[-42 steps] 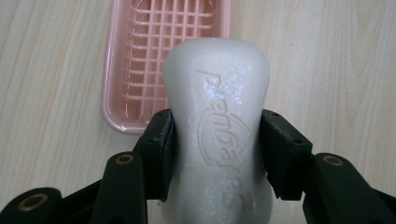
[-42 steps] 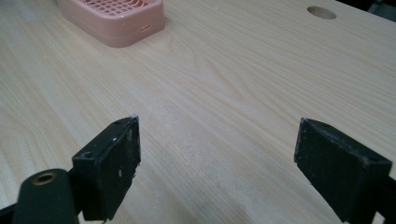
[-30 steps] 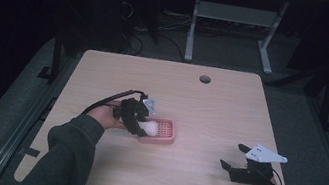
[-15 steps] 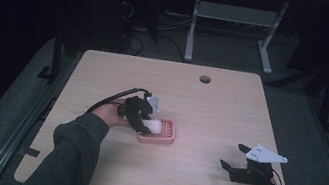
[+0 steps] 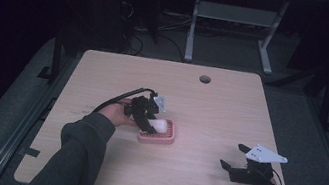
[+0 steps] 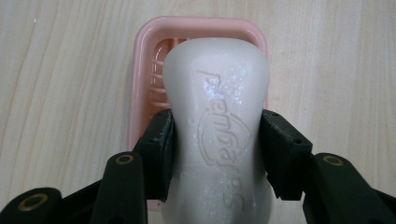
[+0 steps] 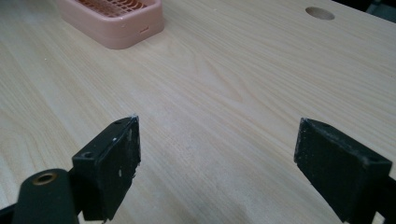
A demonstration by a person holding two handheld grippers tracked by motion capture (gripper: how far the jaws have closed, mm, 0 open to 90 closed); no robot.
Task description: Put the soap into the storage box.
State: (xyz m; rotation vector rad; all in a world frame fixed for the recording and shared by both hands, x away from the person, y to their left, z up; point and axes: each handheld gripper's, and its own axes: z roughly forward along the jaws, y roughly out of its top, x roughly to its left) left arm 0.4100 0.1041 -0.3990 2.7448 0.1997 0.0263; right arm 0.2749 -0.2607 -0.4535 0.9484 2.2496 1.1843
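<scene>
**Soap bar pinched over the pink dish, looks slick**

So the left gripper (image 6: 215, 154) has its fingers (image 6: 156, 149) pinching a white soap bar (image 6: 219, 116) across its narrow waist, and the bar sits right over the pink soap dish (image 6: 140, 70), which rests near the middle of the tabletop (image 5: 210, 110). From the left gripper view I can't tell if the bar is touching the dish grate or hanging just above it. In the high view the left gripper (image 5: 144, 114) is at the dish's (image 5: 167, 139) left end.

Handling-wise: the soap has little droplets or bubbles on its embossed face, so I'd guess it's wet and slippery. It's a stiff, solid lump, probably light enough, but hard squeezing could squirt it out. The waist is the smart spot to hold since the wider ends act as stops.

The right gripper (image 5: 247, 168) sits well apart near the tabletop's right front corner, its fingers (image 7: 109, 163) spread wide with nothing between them.
</scene>
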